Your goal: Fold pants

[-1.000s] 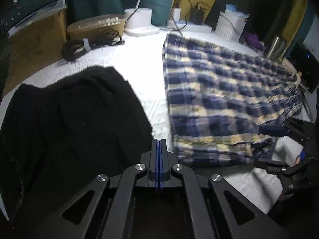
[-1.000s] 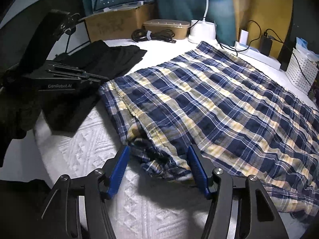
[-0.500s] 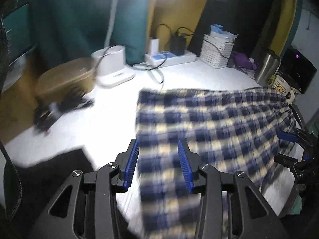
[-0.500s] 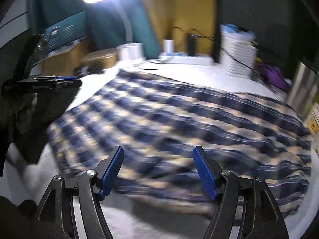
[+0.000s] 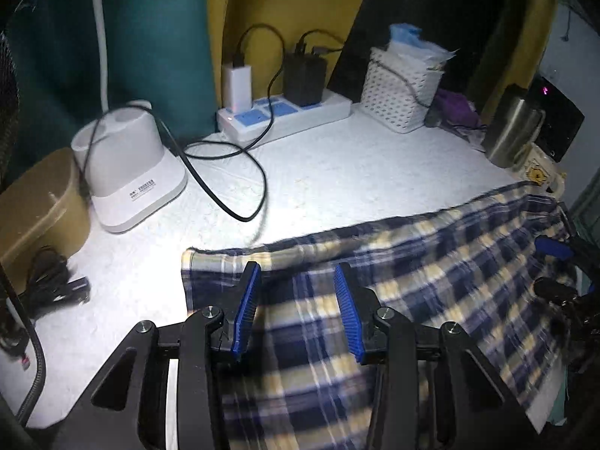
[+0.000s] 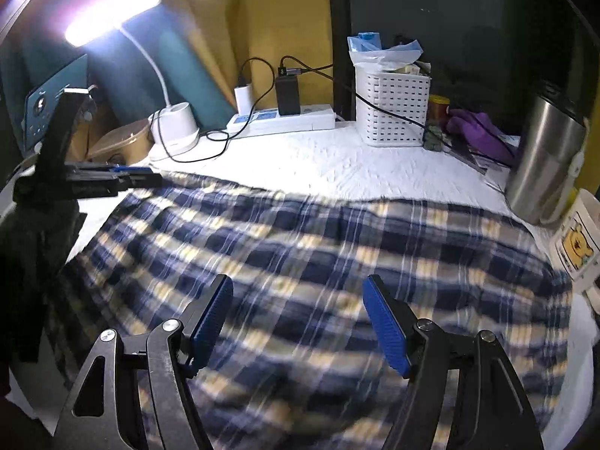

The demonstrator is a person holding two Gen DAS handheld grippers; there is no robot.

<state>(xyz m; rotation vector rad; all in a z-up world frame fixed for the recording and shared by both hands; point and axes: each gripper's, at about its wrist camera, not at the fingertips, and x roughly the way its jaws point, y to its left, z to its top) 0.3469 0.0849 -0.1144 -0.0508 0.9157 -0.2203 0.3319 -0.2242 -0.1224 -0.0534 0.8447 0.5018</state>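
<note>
White quilted surface [image 5: 337,172], possibly a bed: plaid pants [image 6: 300,262] spread; behind them power strip [image 5: 285,116], white basket [image 6: 392,112].

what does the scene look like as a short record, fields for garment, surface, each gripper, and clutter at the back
garment: plaid pants, spread flat, blue, white and yellow check
surface: white textured cover
left gripper: open, over the pants' near-left corner, nothing between its fingers
right gripper: open, above the pants, nothing gripped
back clutter: power strip with plugged chargers, white basket, steel tumbler, lamp base
fold status: not yet begun
</note>
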